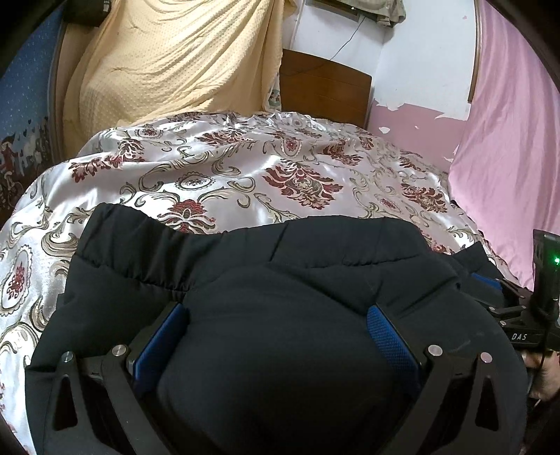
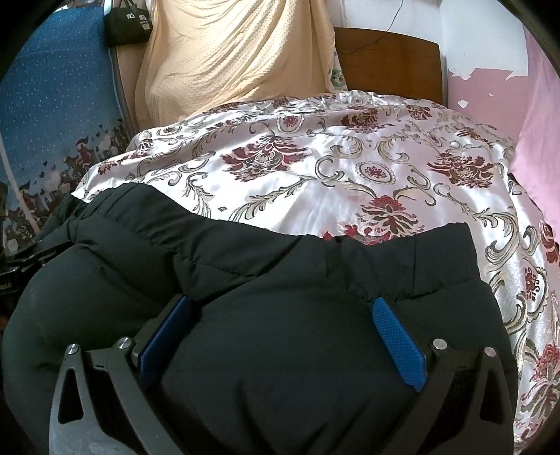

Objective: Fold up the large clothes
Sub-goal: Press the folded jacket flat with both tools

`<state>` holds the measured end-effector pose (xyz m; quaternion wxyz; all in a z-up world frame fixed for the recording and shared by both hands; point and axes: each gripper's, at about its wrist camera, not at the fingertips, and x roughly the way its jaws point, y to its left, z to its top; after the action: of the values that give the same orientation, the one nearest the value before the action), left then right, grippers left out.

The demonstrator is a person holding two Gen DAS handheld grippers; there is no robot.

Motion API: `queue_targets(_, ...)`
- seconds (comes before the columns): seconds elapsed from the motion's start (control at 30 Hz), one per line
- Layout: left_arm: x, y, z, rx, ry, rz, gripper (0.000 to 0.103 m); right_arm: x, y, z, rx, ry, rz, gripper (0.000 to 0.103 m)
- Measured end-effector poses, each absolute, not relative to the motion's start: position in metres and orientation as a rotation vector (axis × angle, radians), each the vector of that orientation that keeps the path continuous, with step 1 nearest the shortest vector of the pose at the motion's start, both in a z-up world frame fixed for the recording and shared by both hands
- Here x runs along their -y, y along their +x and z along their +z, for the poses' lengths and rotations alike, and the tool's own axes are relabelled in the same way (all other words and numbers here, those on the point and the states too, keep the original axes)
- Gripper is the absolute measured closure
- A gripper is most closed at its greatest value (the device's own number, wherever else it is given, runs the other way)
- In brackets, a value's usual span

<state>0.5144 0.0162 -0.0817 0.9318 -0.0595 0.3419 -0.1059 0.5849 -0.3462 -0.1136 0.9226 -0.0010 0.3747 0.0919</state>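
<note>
A black padded jacket lies on the flowered satin bedspread and fills the near half of both views; it also shows in the right wrist view. My left gripper has its jaws wide apart, with a thick puffy fold of the jacket bulging between the blue pads. My right gripper stands the same way, its blue pads spread around a bulging fold. The right gripper's body shows at the right edge of the left wrist view.
The bedspread stretches away beyond the jacket. A cream blanket hangs at the back left, a wooden headboard at the back, a pink sheet on the right. A black bag hangs top left.
</note>
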Motion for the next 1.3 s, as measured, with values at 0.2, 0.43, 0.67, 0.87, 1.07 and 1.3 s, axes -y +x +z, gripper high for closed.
queue_targets(0.2, -0.017, 0.515, -0.083, -0.699, -0.121, -0.216, 0.000, 0.346, 0.585, -0.115, -0.771, 0.000, 0.190, 0.002)
queue_targets(0.43, -0.018, 0.515, -0.084, -0.699, -0.121, -0.216, 0.000, 0.346, 0.585, -0.116, -0.773, 0.001, 0.190, 0.002)
queue_targets(0.67, -0.017, 0.514, -0.084, -0.699, -0.121, -0.216, 0.000, 0.346, 0.585, -0.118, -0.774, 0.003, 0.190, 0.002)
queue_targets(0.87, -0.018, 0.514, -0.084, -0.698, -0.122, -0.217, 0.000, 0.346, 0.586, -0.120, -0.776, 0.006, 0.192, 0.002)
queue_targets(1.07, -0.018, 0.513, -0.086, -0.693, -0.130, -0.224, 0.000, 0.348, 0.587, -0.123, -0.785, 0.020, 0.203, 0.001)
queue_targets(1.3, -0.018, 0.513, -0.089, -0.688, -0.136, -0.230, 0.000, 0.347, 0.587, -0.124, -0.790, 0.035, 0.212, 0.001)
